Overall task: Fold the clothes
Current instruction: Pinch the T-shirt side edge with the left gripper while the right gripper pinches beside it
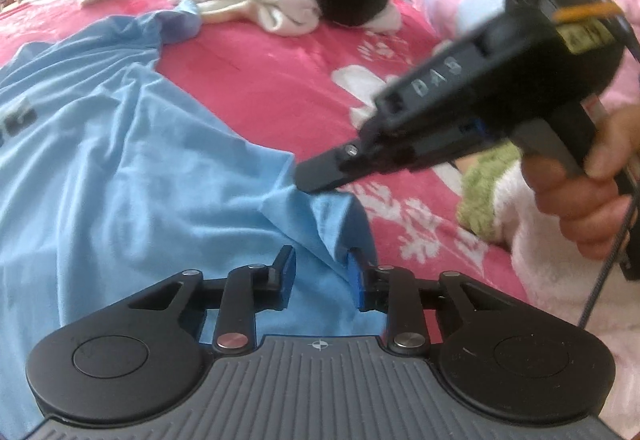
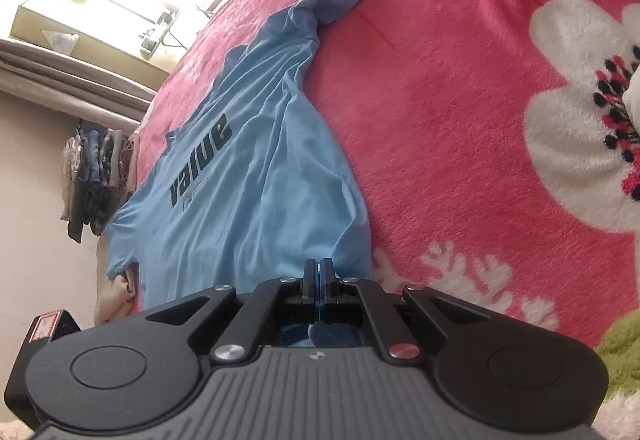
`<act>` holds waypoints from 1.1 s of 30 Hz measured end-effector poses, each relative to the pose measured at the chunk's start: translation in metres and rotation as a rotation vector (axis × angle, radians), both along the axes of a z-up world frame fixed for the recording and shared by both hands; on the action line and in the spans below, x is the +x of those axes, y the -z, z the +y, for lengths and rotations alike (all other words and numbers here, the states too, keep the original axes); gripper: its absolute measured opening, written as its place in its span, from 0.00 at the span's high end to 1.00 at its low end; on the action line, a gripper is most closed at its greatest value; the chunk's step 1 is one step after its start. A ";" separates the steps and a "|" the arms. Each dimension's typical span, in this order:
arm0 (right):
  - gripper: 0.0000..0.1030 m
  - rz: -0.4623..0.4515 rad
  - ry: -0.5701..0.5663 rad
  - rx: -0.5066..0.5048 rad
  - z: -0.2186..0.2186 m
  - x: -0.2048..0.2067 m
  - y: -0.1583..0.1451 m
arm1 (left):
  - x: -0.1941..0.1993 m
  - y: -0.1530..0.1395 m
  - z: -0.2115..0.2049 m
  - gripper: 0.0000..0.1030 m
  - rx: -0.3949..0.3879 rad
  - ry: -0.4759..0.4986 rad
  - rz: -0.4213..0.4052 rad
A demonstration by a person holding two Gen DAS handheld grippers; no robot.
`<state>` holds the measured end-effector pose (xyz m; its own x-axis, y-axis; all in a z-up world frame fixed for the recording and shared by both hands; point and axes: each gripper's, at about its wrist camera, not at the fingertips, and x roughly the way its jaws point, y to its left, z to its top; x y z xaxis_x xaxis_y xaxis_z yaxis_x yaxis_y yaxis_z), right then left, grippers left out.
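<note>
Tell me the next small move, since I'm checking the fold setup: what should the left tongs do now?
Probably close the left tongs on the blue T-shirt hem. Their pads stand apart with a fold of cloth between them, while the right tongs already pinch the same edge nearby, so both grips are needed before lifting.

Left claw (image 1: 322,272) stands partly parted; right claw (image 2: 319,274) is pressed closed, both angled downward.
</note>
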<state>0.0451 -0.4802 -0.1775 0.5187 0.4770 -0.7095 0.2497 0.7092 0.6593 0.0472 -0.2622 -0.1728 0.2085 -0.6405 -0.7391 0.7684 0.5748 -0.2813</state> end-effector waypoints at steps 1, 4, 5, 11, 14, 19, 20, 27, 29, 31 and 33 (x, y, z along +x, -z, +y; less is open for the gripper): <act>0.97 -0.007 -0.002 0.010 0.000 0.000 0.000 | 0.002 0.000 0.000 0.83 -0.003 -0.008 0.007; 0.96 -0.037 0.006 0.016 -0.002 -0.004 -0.002 | 0.006 0.001 0.002 0.83 -0.019 -0.019 0.045; 0.96 -0.038 0.008 0.016 -0.003 -0.004 -0.002 | 0.005 -0.001 0.003 0.80 -0.024 -0.012 0.054; 0.97 -0.017 0.018 0.040 -0.002 -0.002 0.008 | 0.001 -0.004 0.003 0.63 -0.032 -0.011 0.054; 0.97 -0.023 0.021 0.044 -0.002 -0.003 0.007 | 0.004 -0.001 0.000 0.65 -0.025 -0.033 0.041; 0.95 -0.084 -0.007 -0.080 -0.014 -0.021 -0.014 | 0.011 0.001 0.003 0.90 -0.033 -0.066 0.036; 0.94 -0.083 -0.033 -0.108 -0.013 -0.026 -0.014 | 0.011 0.001 0.005 0.92 -0.036 -0.067 0.033; 0.87 -0.060 -0.205 -0.191 0.009 -0.038 -0.004 | 0.013 -0.005 0.011 1.00 -0.055 -0.073 0.001; 0.87 -0.100 -0.233 -0.180 0.015 -0.037 -0.008 | 0.014 -0.009 0.012 1.00 -0.065 -0.071 -0.002; 0.87 -0.135 -0.252 -0.195 0.022 -0.037 -0.012 | 0.013 -0.013 0.012 1.00 -0.081 -0.059 -0.006; 0.87 -0.152 -0.272 -0.211 0.028 -0.037 -0.015 | 0.011 -0.017 0.012 1.00 -0.088 -0.043 -0.024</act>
<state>0.0079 -0.4526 -0.1625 0.5001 0.4638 -0.7313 -0.0564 0.8601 0.5069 0.0581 -0.2507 -0.1556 0.2539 -0.6930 -0.6747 0.7507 0.5811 -0.3144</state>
